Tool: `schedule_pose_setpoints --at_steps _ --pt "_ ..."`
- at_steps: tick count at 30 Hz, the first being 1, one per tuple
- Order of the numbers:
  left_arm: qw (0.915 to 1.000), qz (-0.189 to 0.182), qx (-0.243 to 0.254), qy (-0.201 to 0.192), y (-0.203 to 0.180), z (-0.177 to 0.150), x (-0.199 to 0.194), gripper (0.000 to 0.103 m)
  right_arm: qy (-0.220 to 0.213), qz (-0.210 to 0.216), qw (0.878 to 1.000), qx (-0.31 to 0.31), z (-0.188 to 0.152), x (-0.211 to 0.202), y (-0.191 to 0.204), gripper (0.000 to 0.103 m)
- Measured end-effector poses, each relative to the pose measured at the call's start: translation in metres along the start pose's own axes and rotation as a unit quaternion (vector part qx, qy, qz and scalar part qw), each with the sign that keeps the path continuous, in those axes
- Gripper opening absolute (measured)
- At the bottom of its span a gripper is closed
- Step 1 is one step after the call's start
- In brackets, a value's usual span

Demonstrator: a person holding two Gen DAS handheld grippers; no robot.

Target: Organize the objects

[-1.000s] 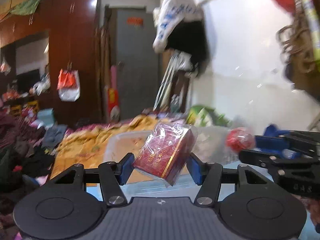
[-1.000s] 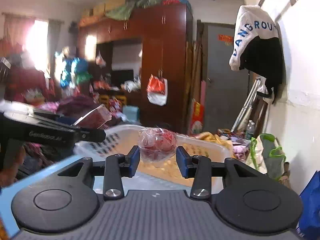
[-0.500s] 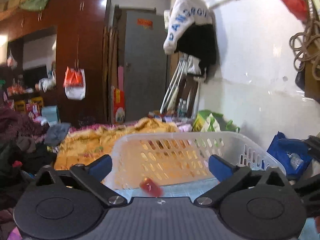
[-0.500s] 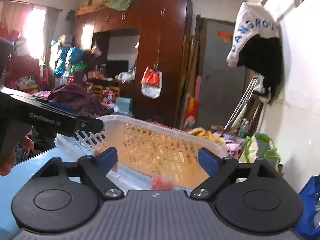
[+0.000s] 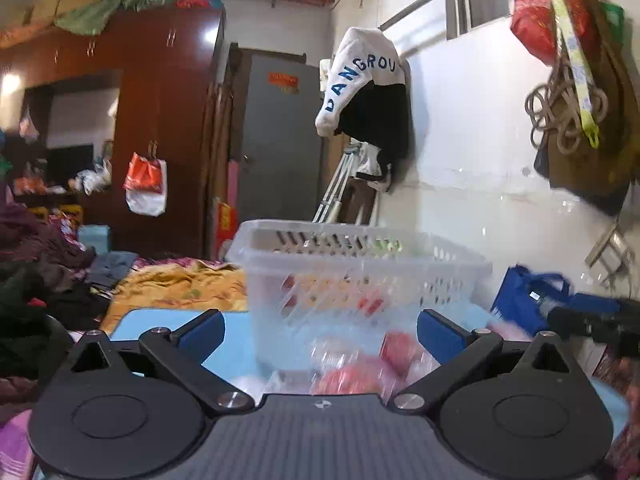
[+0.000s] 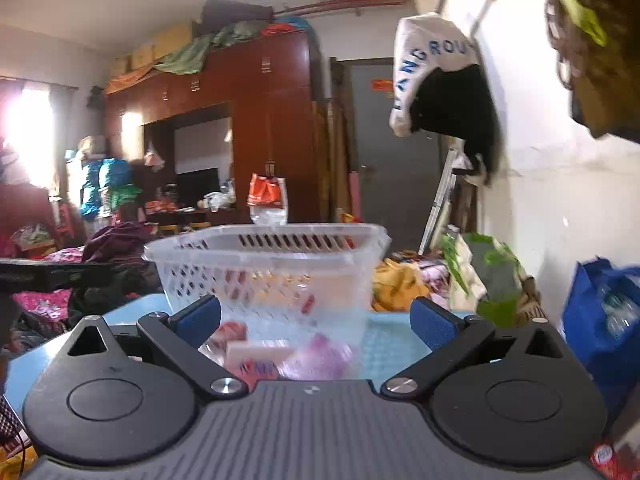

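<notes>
Left wrist view
Left gripper [image 5: 318, 330]: released, jaws spread wide, nothing between the pads. They have just been opening.
Basket [image 5: 360, 256]: clear slotted plastic, standing on the blue table [image 5: 160, 320] just beyond the fingertips, slightly right of centre. Red items show dimly through its wall.
Wrapped items [image 5: 360, 376]: blurred red and pink packets on the table, near side of the basket, low between the jaws. Exact kinds cannot be told.
Right gripper [image 5: 592, 320]: only a dark edge at far right.

Right wrist view
Right gripper [image 6: 316, 320]: released, jaws wide, empty. They too have just been opening.
Basket [image 6: 264, 240]: straight ahead, left of centre, on the same table [image 6: 384, 340].
Loose packets [image 6: 280, 356]: pink and red, blurred, lying near the basket's near wall, between the jaws but untouched.

Step in hand: judged as between deliveries, both claws free and low before the remaining pile.
Next move calls for: settling each claw over a single packet, closing squarely on it, then lifting clear of the basket rim.
</notes>
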State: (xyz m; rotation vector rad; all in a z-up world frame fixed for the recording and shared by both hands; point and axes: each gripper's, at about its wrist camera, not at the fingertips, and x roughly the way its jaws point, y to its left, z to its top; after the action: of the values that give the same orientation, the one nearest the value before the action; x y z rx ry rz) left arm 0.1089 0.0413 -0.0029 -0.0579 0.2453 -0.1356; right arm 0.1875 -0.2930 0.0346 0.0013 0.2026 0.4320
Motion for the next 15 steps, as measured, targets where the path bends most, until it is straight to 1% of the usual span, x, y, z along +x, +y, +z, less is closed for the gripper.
schedule_pose_setpoints --at_steps 4,6,8,9,10,12,13,15 --pt "0.9997 0.015 0.016 0.013 0.001 -0.017 -0.009 0.101 0.012 -0.007 1.000 -0.011 -0.002 0.010 0.002 0.103" --pt "0.9990 0.028 0.017 0.030 0.004 -0.024 -0.012 0.100 0.029 -0.001 1.000 -0.001 -0.008 0.014 -0.001 0.103" --pt "0.9981 0.035 0.027 0.043 0.005 -0.034 -0.016 0.099 0.042 -0.006 0.999 0.017 -0.011 0.015 -0.003 0.103" --pt "0.9974 0.041 0.032 0.050 0.005 -0.037 -0.017 0.098 0.056 -0.005 0.998 0.027 -0.015 0.013 -0.002 0.103" --pt "0.9970 0.044 0.037 0.052 0.005 -0.040 -0.019 0.097 0.060 -0.003 0.998 0.024 -0.015 0.012 -0.002 0.101" --pt "0.9970 0.042 0.044 0.048 0.003 -0.042 -0.021 0.096 0.053 -0.023 0.998 0.022 -0.018 0.006 -0.003 0.101" --pt "0.9970 0.038 0.050 0.046 0.000 -0.043 -0.021 0.095 0.051 -0.025 0.998 0.026 -0.020 0.006 -0.004 0.101" --pt "0.9964 0.034 0.063 0.044 -0.007 -0.045 -0.016 0.093 0.045 -0.013 0.998 0.037 -0.023 0.007 -0.004 0.101"
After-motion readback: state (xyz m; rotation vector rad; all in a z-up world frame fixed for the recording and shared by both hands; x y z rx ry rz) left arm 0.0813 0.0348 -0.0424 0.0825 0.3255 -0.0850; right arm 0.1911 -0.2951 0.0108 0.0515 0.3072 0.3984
